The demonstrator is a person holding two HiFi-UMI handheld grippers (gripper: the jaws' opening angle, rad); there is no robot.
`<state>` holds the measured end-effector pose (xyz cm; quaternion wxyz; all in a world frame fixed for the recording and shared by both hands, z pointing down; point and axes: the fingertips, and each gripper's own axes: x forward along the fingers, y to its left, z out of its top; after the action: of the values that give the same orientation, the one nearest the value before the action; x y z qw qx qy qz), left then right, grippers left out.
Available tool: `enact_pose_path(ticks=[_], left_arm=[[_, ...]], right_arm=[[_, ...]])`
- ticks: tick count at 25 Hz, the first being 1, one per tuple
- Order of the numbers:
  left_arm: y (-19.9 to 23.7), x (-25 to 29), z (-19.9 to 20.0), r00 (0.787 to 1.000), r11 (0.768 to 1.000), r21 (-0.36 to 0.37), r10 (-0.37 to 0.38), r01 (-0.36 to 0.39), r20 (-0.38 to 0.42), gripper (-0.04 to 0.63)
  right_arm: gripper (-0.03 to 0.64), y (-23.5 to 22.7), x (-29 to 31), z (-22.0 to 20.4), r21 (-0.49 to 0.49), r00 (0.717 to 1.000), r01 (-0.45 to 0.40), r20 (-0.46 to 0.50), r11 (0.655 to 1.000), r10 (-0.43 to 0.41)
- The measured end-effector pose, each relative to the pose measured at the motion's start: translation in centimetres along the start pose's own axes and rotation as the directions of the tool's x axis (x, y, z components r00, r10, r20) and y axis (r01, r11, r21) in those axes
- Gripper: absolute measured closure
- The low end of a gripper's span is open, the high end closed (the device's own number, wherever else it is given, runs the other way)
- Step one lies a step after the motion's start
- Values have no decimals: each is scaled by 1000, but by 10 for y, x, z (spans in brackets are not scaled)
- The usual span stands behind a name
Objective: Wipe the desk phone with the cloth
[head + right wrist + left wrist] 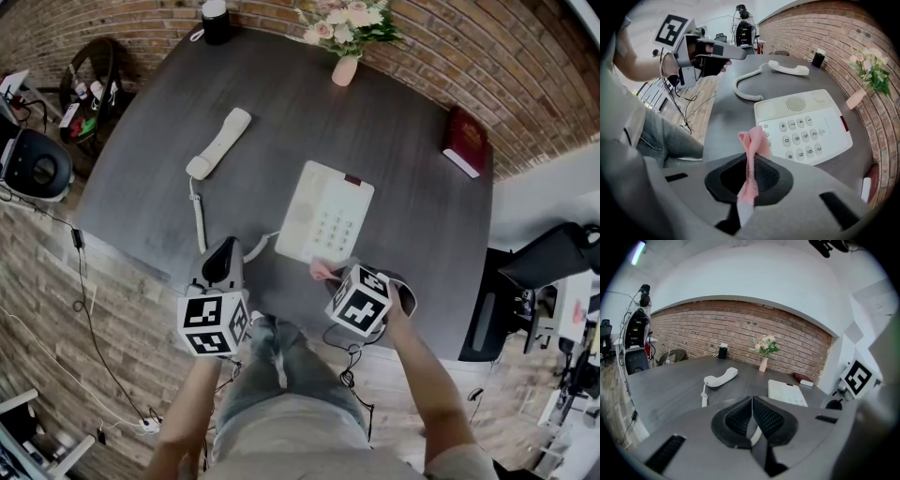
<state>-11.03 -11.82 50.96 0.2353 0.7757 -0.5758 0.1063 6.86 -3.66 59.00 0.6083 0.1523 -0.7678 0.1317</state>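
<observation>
Right gripper view: your right gripper (750, 161) clamps the soft, limp pink cloth (753, 140) at its bunched middle; left gripper (752, 403) jaws together.

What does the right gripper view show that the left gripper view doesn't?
Only the right gripper view shows the pink cloth pinched in the right gripper's tongs, and the person's leg in jeans. Only the left gripper view shows the left gripper's shut tongs up close and the right gripper's marker cube. Both show the handset lying off the desk phone, the flower vase and the brick wall.
</observation>
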Motion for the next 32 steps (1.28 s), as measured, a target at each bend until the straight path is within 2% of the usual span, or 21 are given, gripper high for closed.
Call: enact_pose_path(ticks=[7,11,14,16,18,19,21,22,25,29,31,32], left_arm=[[-2,-3,-2,1000,1000,-4,0,0,2,586],[-7,-2,6,1000,1000,6,-12,12,15,586],[-13,1,18,999,1000,18,-25,24,37,586],[-18,5,30,998,999,35,-38,36,53,586],[-26,9,46,996,997,58,-58,53,73,586],[-31,11,55,994,996,70,-69,63,85,586],[-39,13,77,989,993,92,-89,78,117,586],[-44,13,88,986,991,102,-97,84,134,586],[-60,16,121,976,987,126,-121,99,182,586],[-88,17,166,954,977,166,-169,130,249,586],[-101,15,185,941,972,183,-192,145,277,586],[-107,15,193,936,971,184,-202,153,288,586]], right_arm=[[597,13,-3,2,-9,1000,-22,6,1000,22],[597,22,-14,10,-2,998,-43,47,999,43],[597,23,-27,18,55,990,-72,127,996,65],[597,18,-42,24,119,975,-88,213,989,61],[597,8,-65,33,186,943,-94,330,978,28],[597,2,-80,38,222,918,-95,396,970,-1],[597,-16,-113,46,300,845,-84,527,950,-92],[597,-27,-131,49,344,794,-76,588,936,-152],[597,-65,-187,46,509,602,-68,707,858,-372],[596,-109,-251,17,701,341,-57,683,711,-646],[595,-123,-279,-1,763,225,-56,638,643,-737],[595,-129,-291,-11,790,175,-59,609,610,-773]])
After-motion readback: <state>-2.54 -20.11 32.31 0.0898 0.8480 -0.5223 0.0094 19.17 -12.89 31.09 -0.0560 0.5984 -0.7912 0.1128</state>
